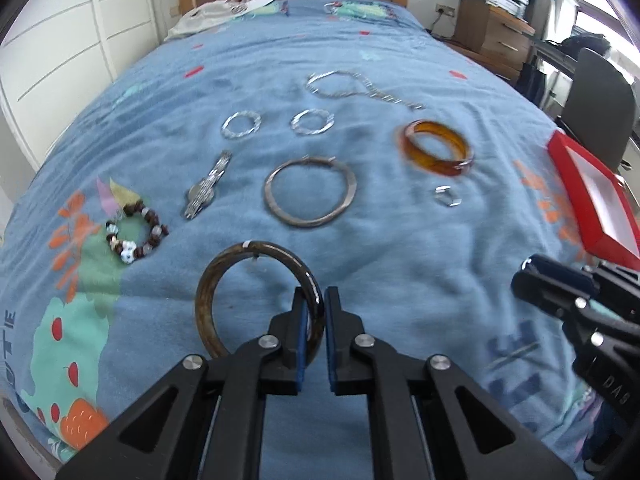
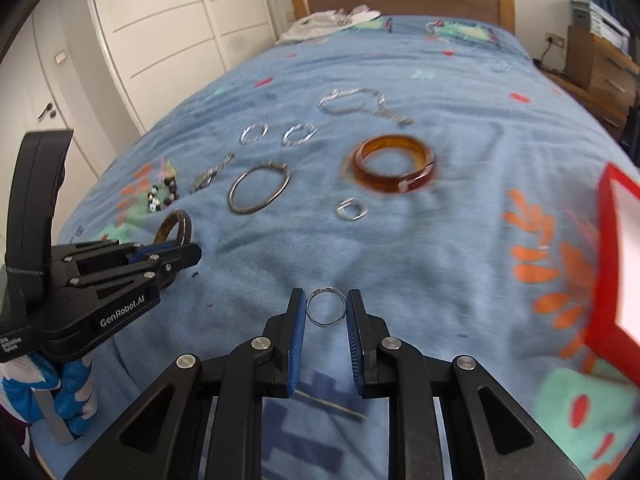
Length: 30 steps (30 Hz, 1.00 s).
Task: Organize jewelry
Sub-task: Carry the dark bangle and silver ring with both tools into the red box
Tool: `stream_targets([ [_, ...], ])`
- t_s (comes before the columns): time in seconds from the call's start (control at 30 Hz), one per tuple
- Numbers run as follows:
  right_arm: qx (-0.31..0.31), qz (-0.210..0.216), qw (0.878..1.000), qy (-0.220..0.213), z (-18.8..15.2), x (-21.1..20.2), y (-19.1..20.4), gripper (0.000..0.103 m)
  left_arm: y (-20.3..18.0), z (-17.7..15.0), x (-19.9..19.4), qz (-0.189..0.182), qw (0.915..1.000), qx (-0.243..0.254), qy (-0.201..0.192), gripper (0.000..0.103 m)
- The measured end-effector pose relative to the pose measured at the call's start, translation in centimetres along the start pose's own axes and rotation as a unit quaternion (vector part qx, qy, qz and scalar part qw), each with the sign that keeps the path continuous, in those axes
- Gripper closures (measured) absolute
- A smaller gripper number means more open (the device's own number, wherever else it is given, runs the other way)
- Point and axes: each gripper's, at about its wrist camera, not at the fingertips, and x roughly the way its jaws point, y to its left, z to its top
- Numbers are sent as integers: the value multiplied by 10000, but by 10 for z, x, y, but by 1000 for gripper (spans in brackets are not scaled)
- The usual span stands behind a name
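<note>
My left gripper is shut on a dark brown bangle and holds it upright above the blue bedspread; the bangle also shows in the right wrist view. My right gripper is shut on a thin silver ring that spans its blue pads. On the bed lie an amber bangle, a metal bangle, two silver hoops, a chain, a watch, a bead bracelet and a small silver ring.
A red box with a white inside lies at the bed's right edge, also in the right wrist view. White cloth sits near the wooden headboard. A wardrobe stands left, a wooden drawer unit and chair right.
</note>
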Motion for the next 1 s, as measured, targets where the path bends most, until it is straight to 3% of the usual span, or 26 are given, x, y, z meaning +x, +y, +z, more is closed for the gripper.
stream_targets([
  [0.23,247,-485,9981,-304,-9,-68,-50,83,-72,17,-35,-499,9970,529,-274,96],
  [0.53,869,-1528,9837,-375,-38,-139,-172,83,-220,60,-55,-1419,9765,1517,-581,96],
  [0.67,986,-1752,9789,-352,-44,-147,-209,83,-283,78,-52,-1753,9634,1903,-702,96],
  [0.8,1076,-1808,9772,-295,-45,-140,-233,83,-330,90,-30,-2089,9553,2029,-503,96],
  [1.0,1124,-1770,9778,-56,-55,-123,-254,83,-361,79,12,-1928,9529,2331,-223,96],
])
